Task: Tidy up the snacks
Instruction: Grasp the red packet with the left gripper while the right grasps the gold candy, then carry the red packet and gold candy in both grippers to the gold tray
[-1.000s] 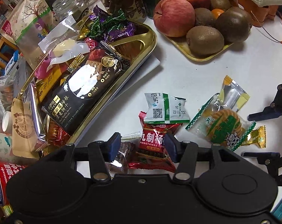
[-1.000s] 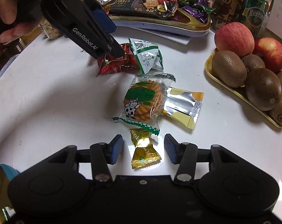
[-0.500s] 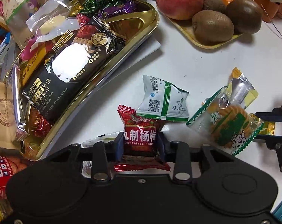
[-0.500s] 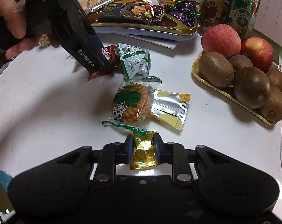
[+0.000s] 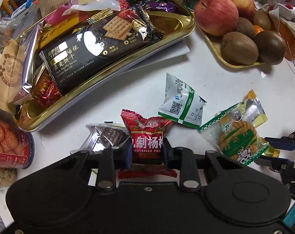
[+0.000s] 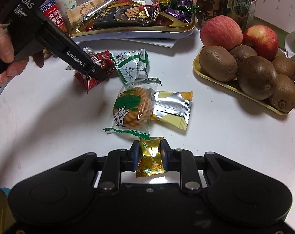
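Note:
My left gripper (image 5: 147, 149) is shut on a red snack packet (image 5: 146, 131), held just above the white table; it shows in the right wrist view (image 6: 100, 62) too. My right gripper (image 6: 149, 152) is shut on a small gold candy (image 6: 150, 159). A gold tray (image 5: 172, 37) piled with snacks, a black cracker pack (image 5: 96, 48) on top, lies beyond the left gripper. Loose on the table are a white-green packet (image 5: 181, 102), a cookie packet (image 6: 131, 107), a silver-yellow packet (image 6: 171, 109) and a clear brown-candy packet (image 5: 106, 136).
A yellow fruit tray (image 6: 235, 81) with apples (image 6: 221, 31) and kiwis (image 6: 256, 76) sits at the right. A red biscuit tin (image 5: 8, 142) stands left of the gold tray. A green Perrier can (image 6: 239, 5) and jars stand behind.
Both grippers went from open to shut: left closed on the red packet and lifted it a little, right closed on the gold candy.

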The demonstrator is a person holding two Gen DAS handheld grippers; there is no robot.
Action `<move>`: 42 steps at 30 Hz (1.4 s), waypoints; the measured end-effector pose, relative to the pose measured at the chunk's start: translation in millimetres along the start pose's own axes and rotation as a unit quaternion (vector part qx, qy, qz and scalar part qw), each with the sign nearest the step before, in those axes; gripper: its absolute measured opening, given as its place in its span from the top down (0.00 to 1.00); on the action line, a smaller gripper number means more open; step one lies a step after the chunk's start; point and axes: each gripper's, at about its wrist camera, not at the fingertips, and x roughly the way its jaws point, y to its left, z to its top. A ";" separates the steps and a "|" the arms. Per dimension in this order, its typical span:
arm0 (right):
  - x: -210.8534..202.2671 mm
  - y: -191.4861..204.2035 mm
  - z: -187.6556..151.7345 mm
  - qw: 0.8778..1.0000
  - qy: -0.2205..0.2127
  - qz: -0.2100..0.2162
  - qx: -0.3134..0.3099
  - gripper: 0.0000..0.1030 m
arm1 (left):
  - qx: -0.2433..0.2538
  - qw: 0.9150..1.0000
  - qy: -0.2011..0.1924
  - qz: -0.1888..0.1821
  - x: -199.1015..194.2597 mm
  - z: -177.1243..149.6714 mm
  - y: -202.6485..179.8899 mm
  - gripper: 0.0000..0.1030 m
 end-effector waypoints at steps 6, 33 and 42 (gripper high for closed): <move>-2.3 -10.9 -2.1 0.998 0.011 0.021 0.058 0.76 | -0.054 0.998 -0.008 -0.015 -3.7 -21.3 14.6 0.65; -52.0 -21.3 -55.9 0.977 0.007 0.033 0.210 0.76 | -0.205 0.978 -0.032 0.023 -62.6 -153.5 24.5 0.65; -67.7 -16.5 -65.9 0.976 -0.002 0.025 0.216 0.76 | -0.221 0.973 -0.040 0.056 -79.5 -175.0 25.8 0.65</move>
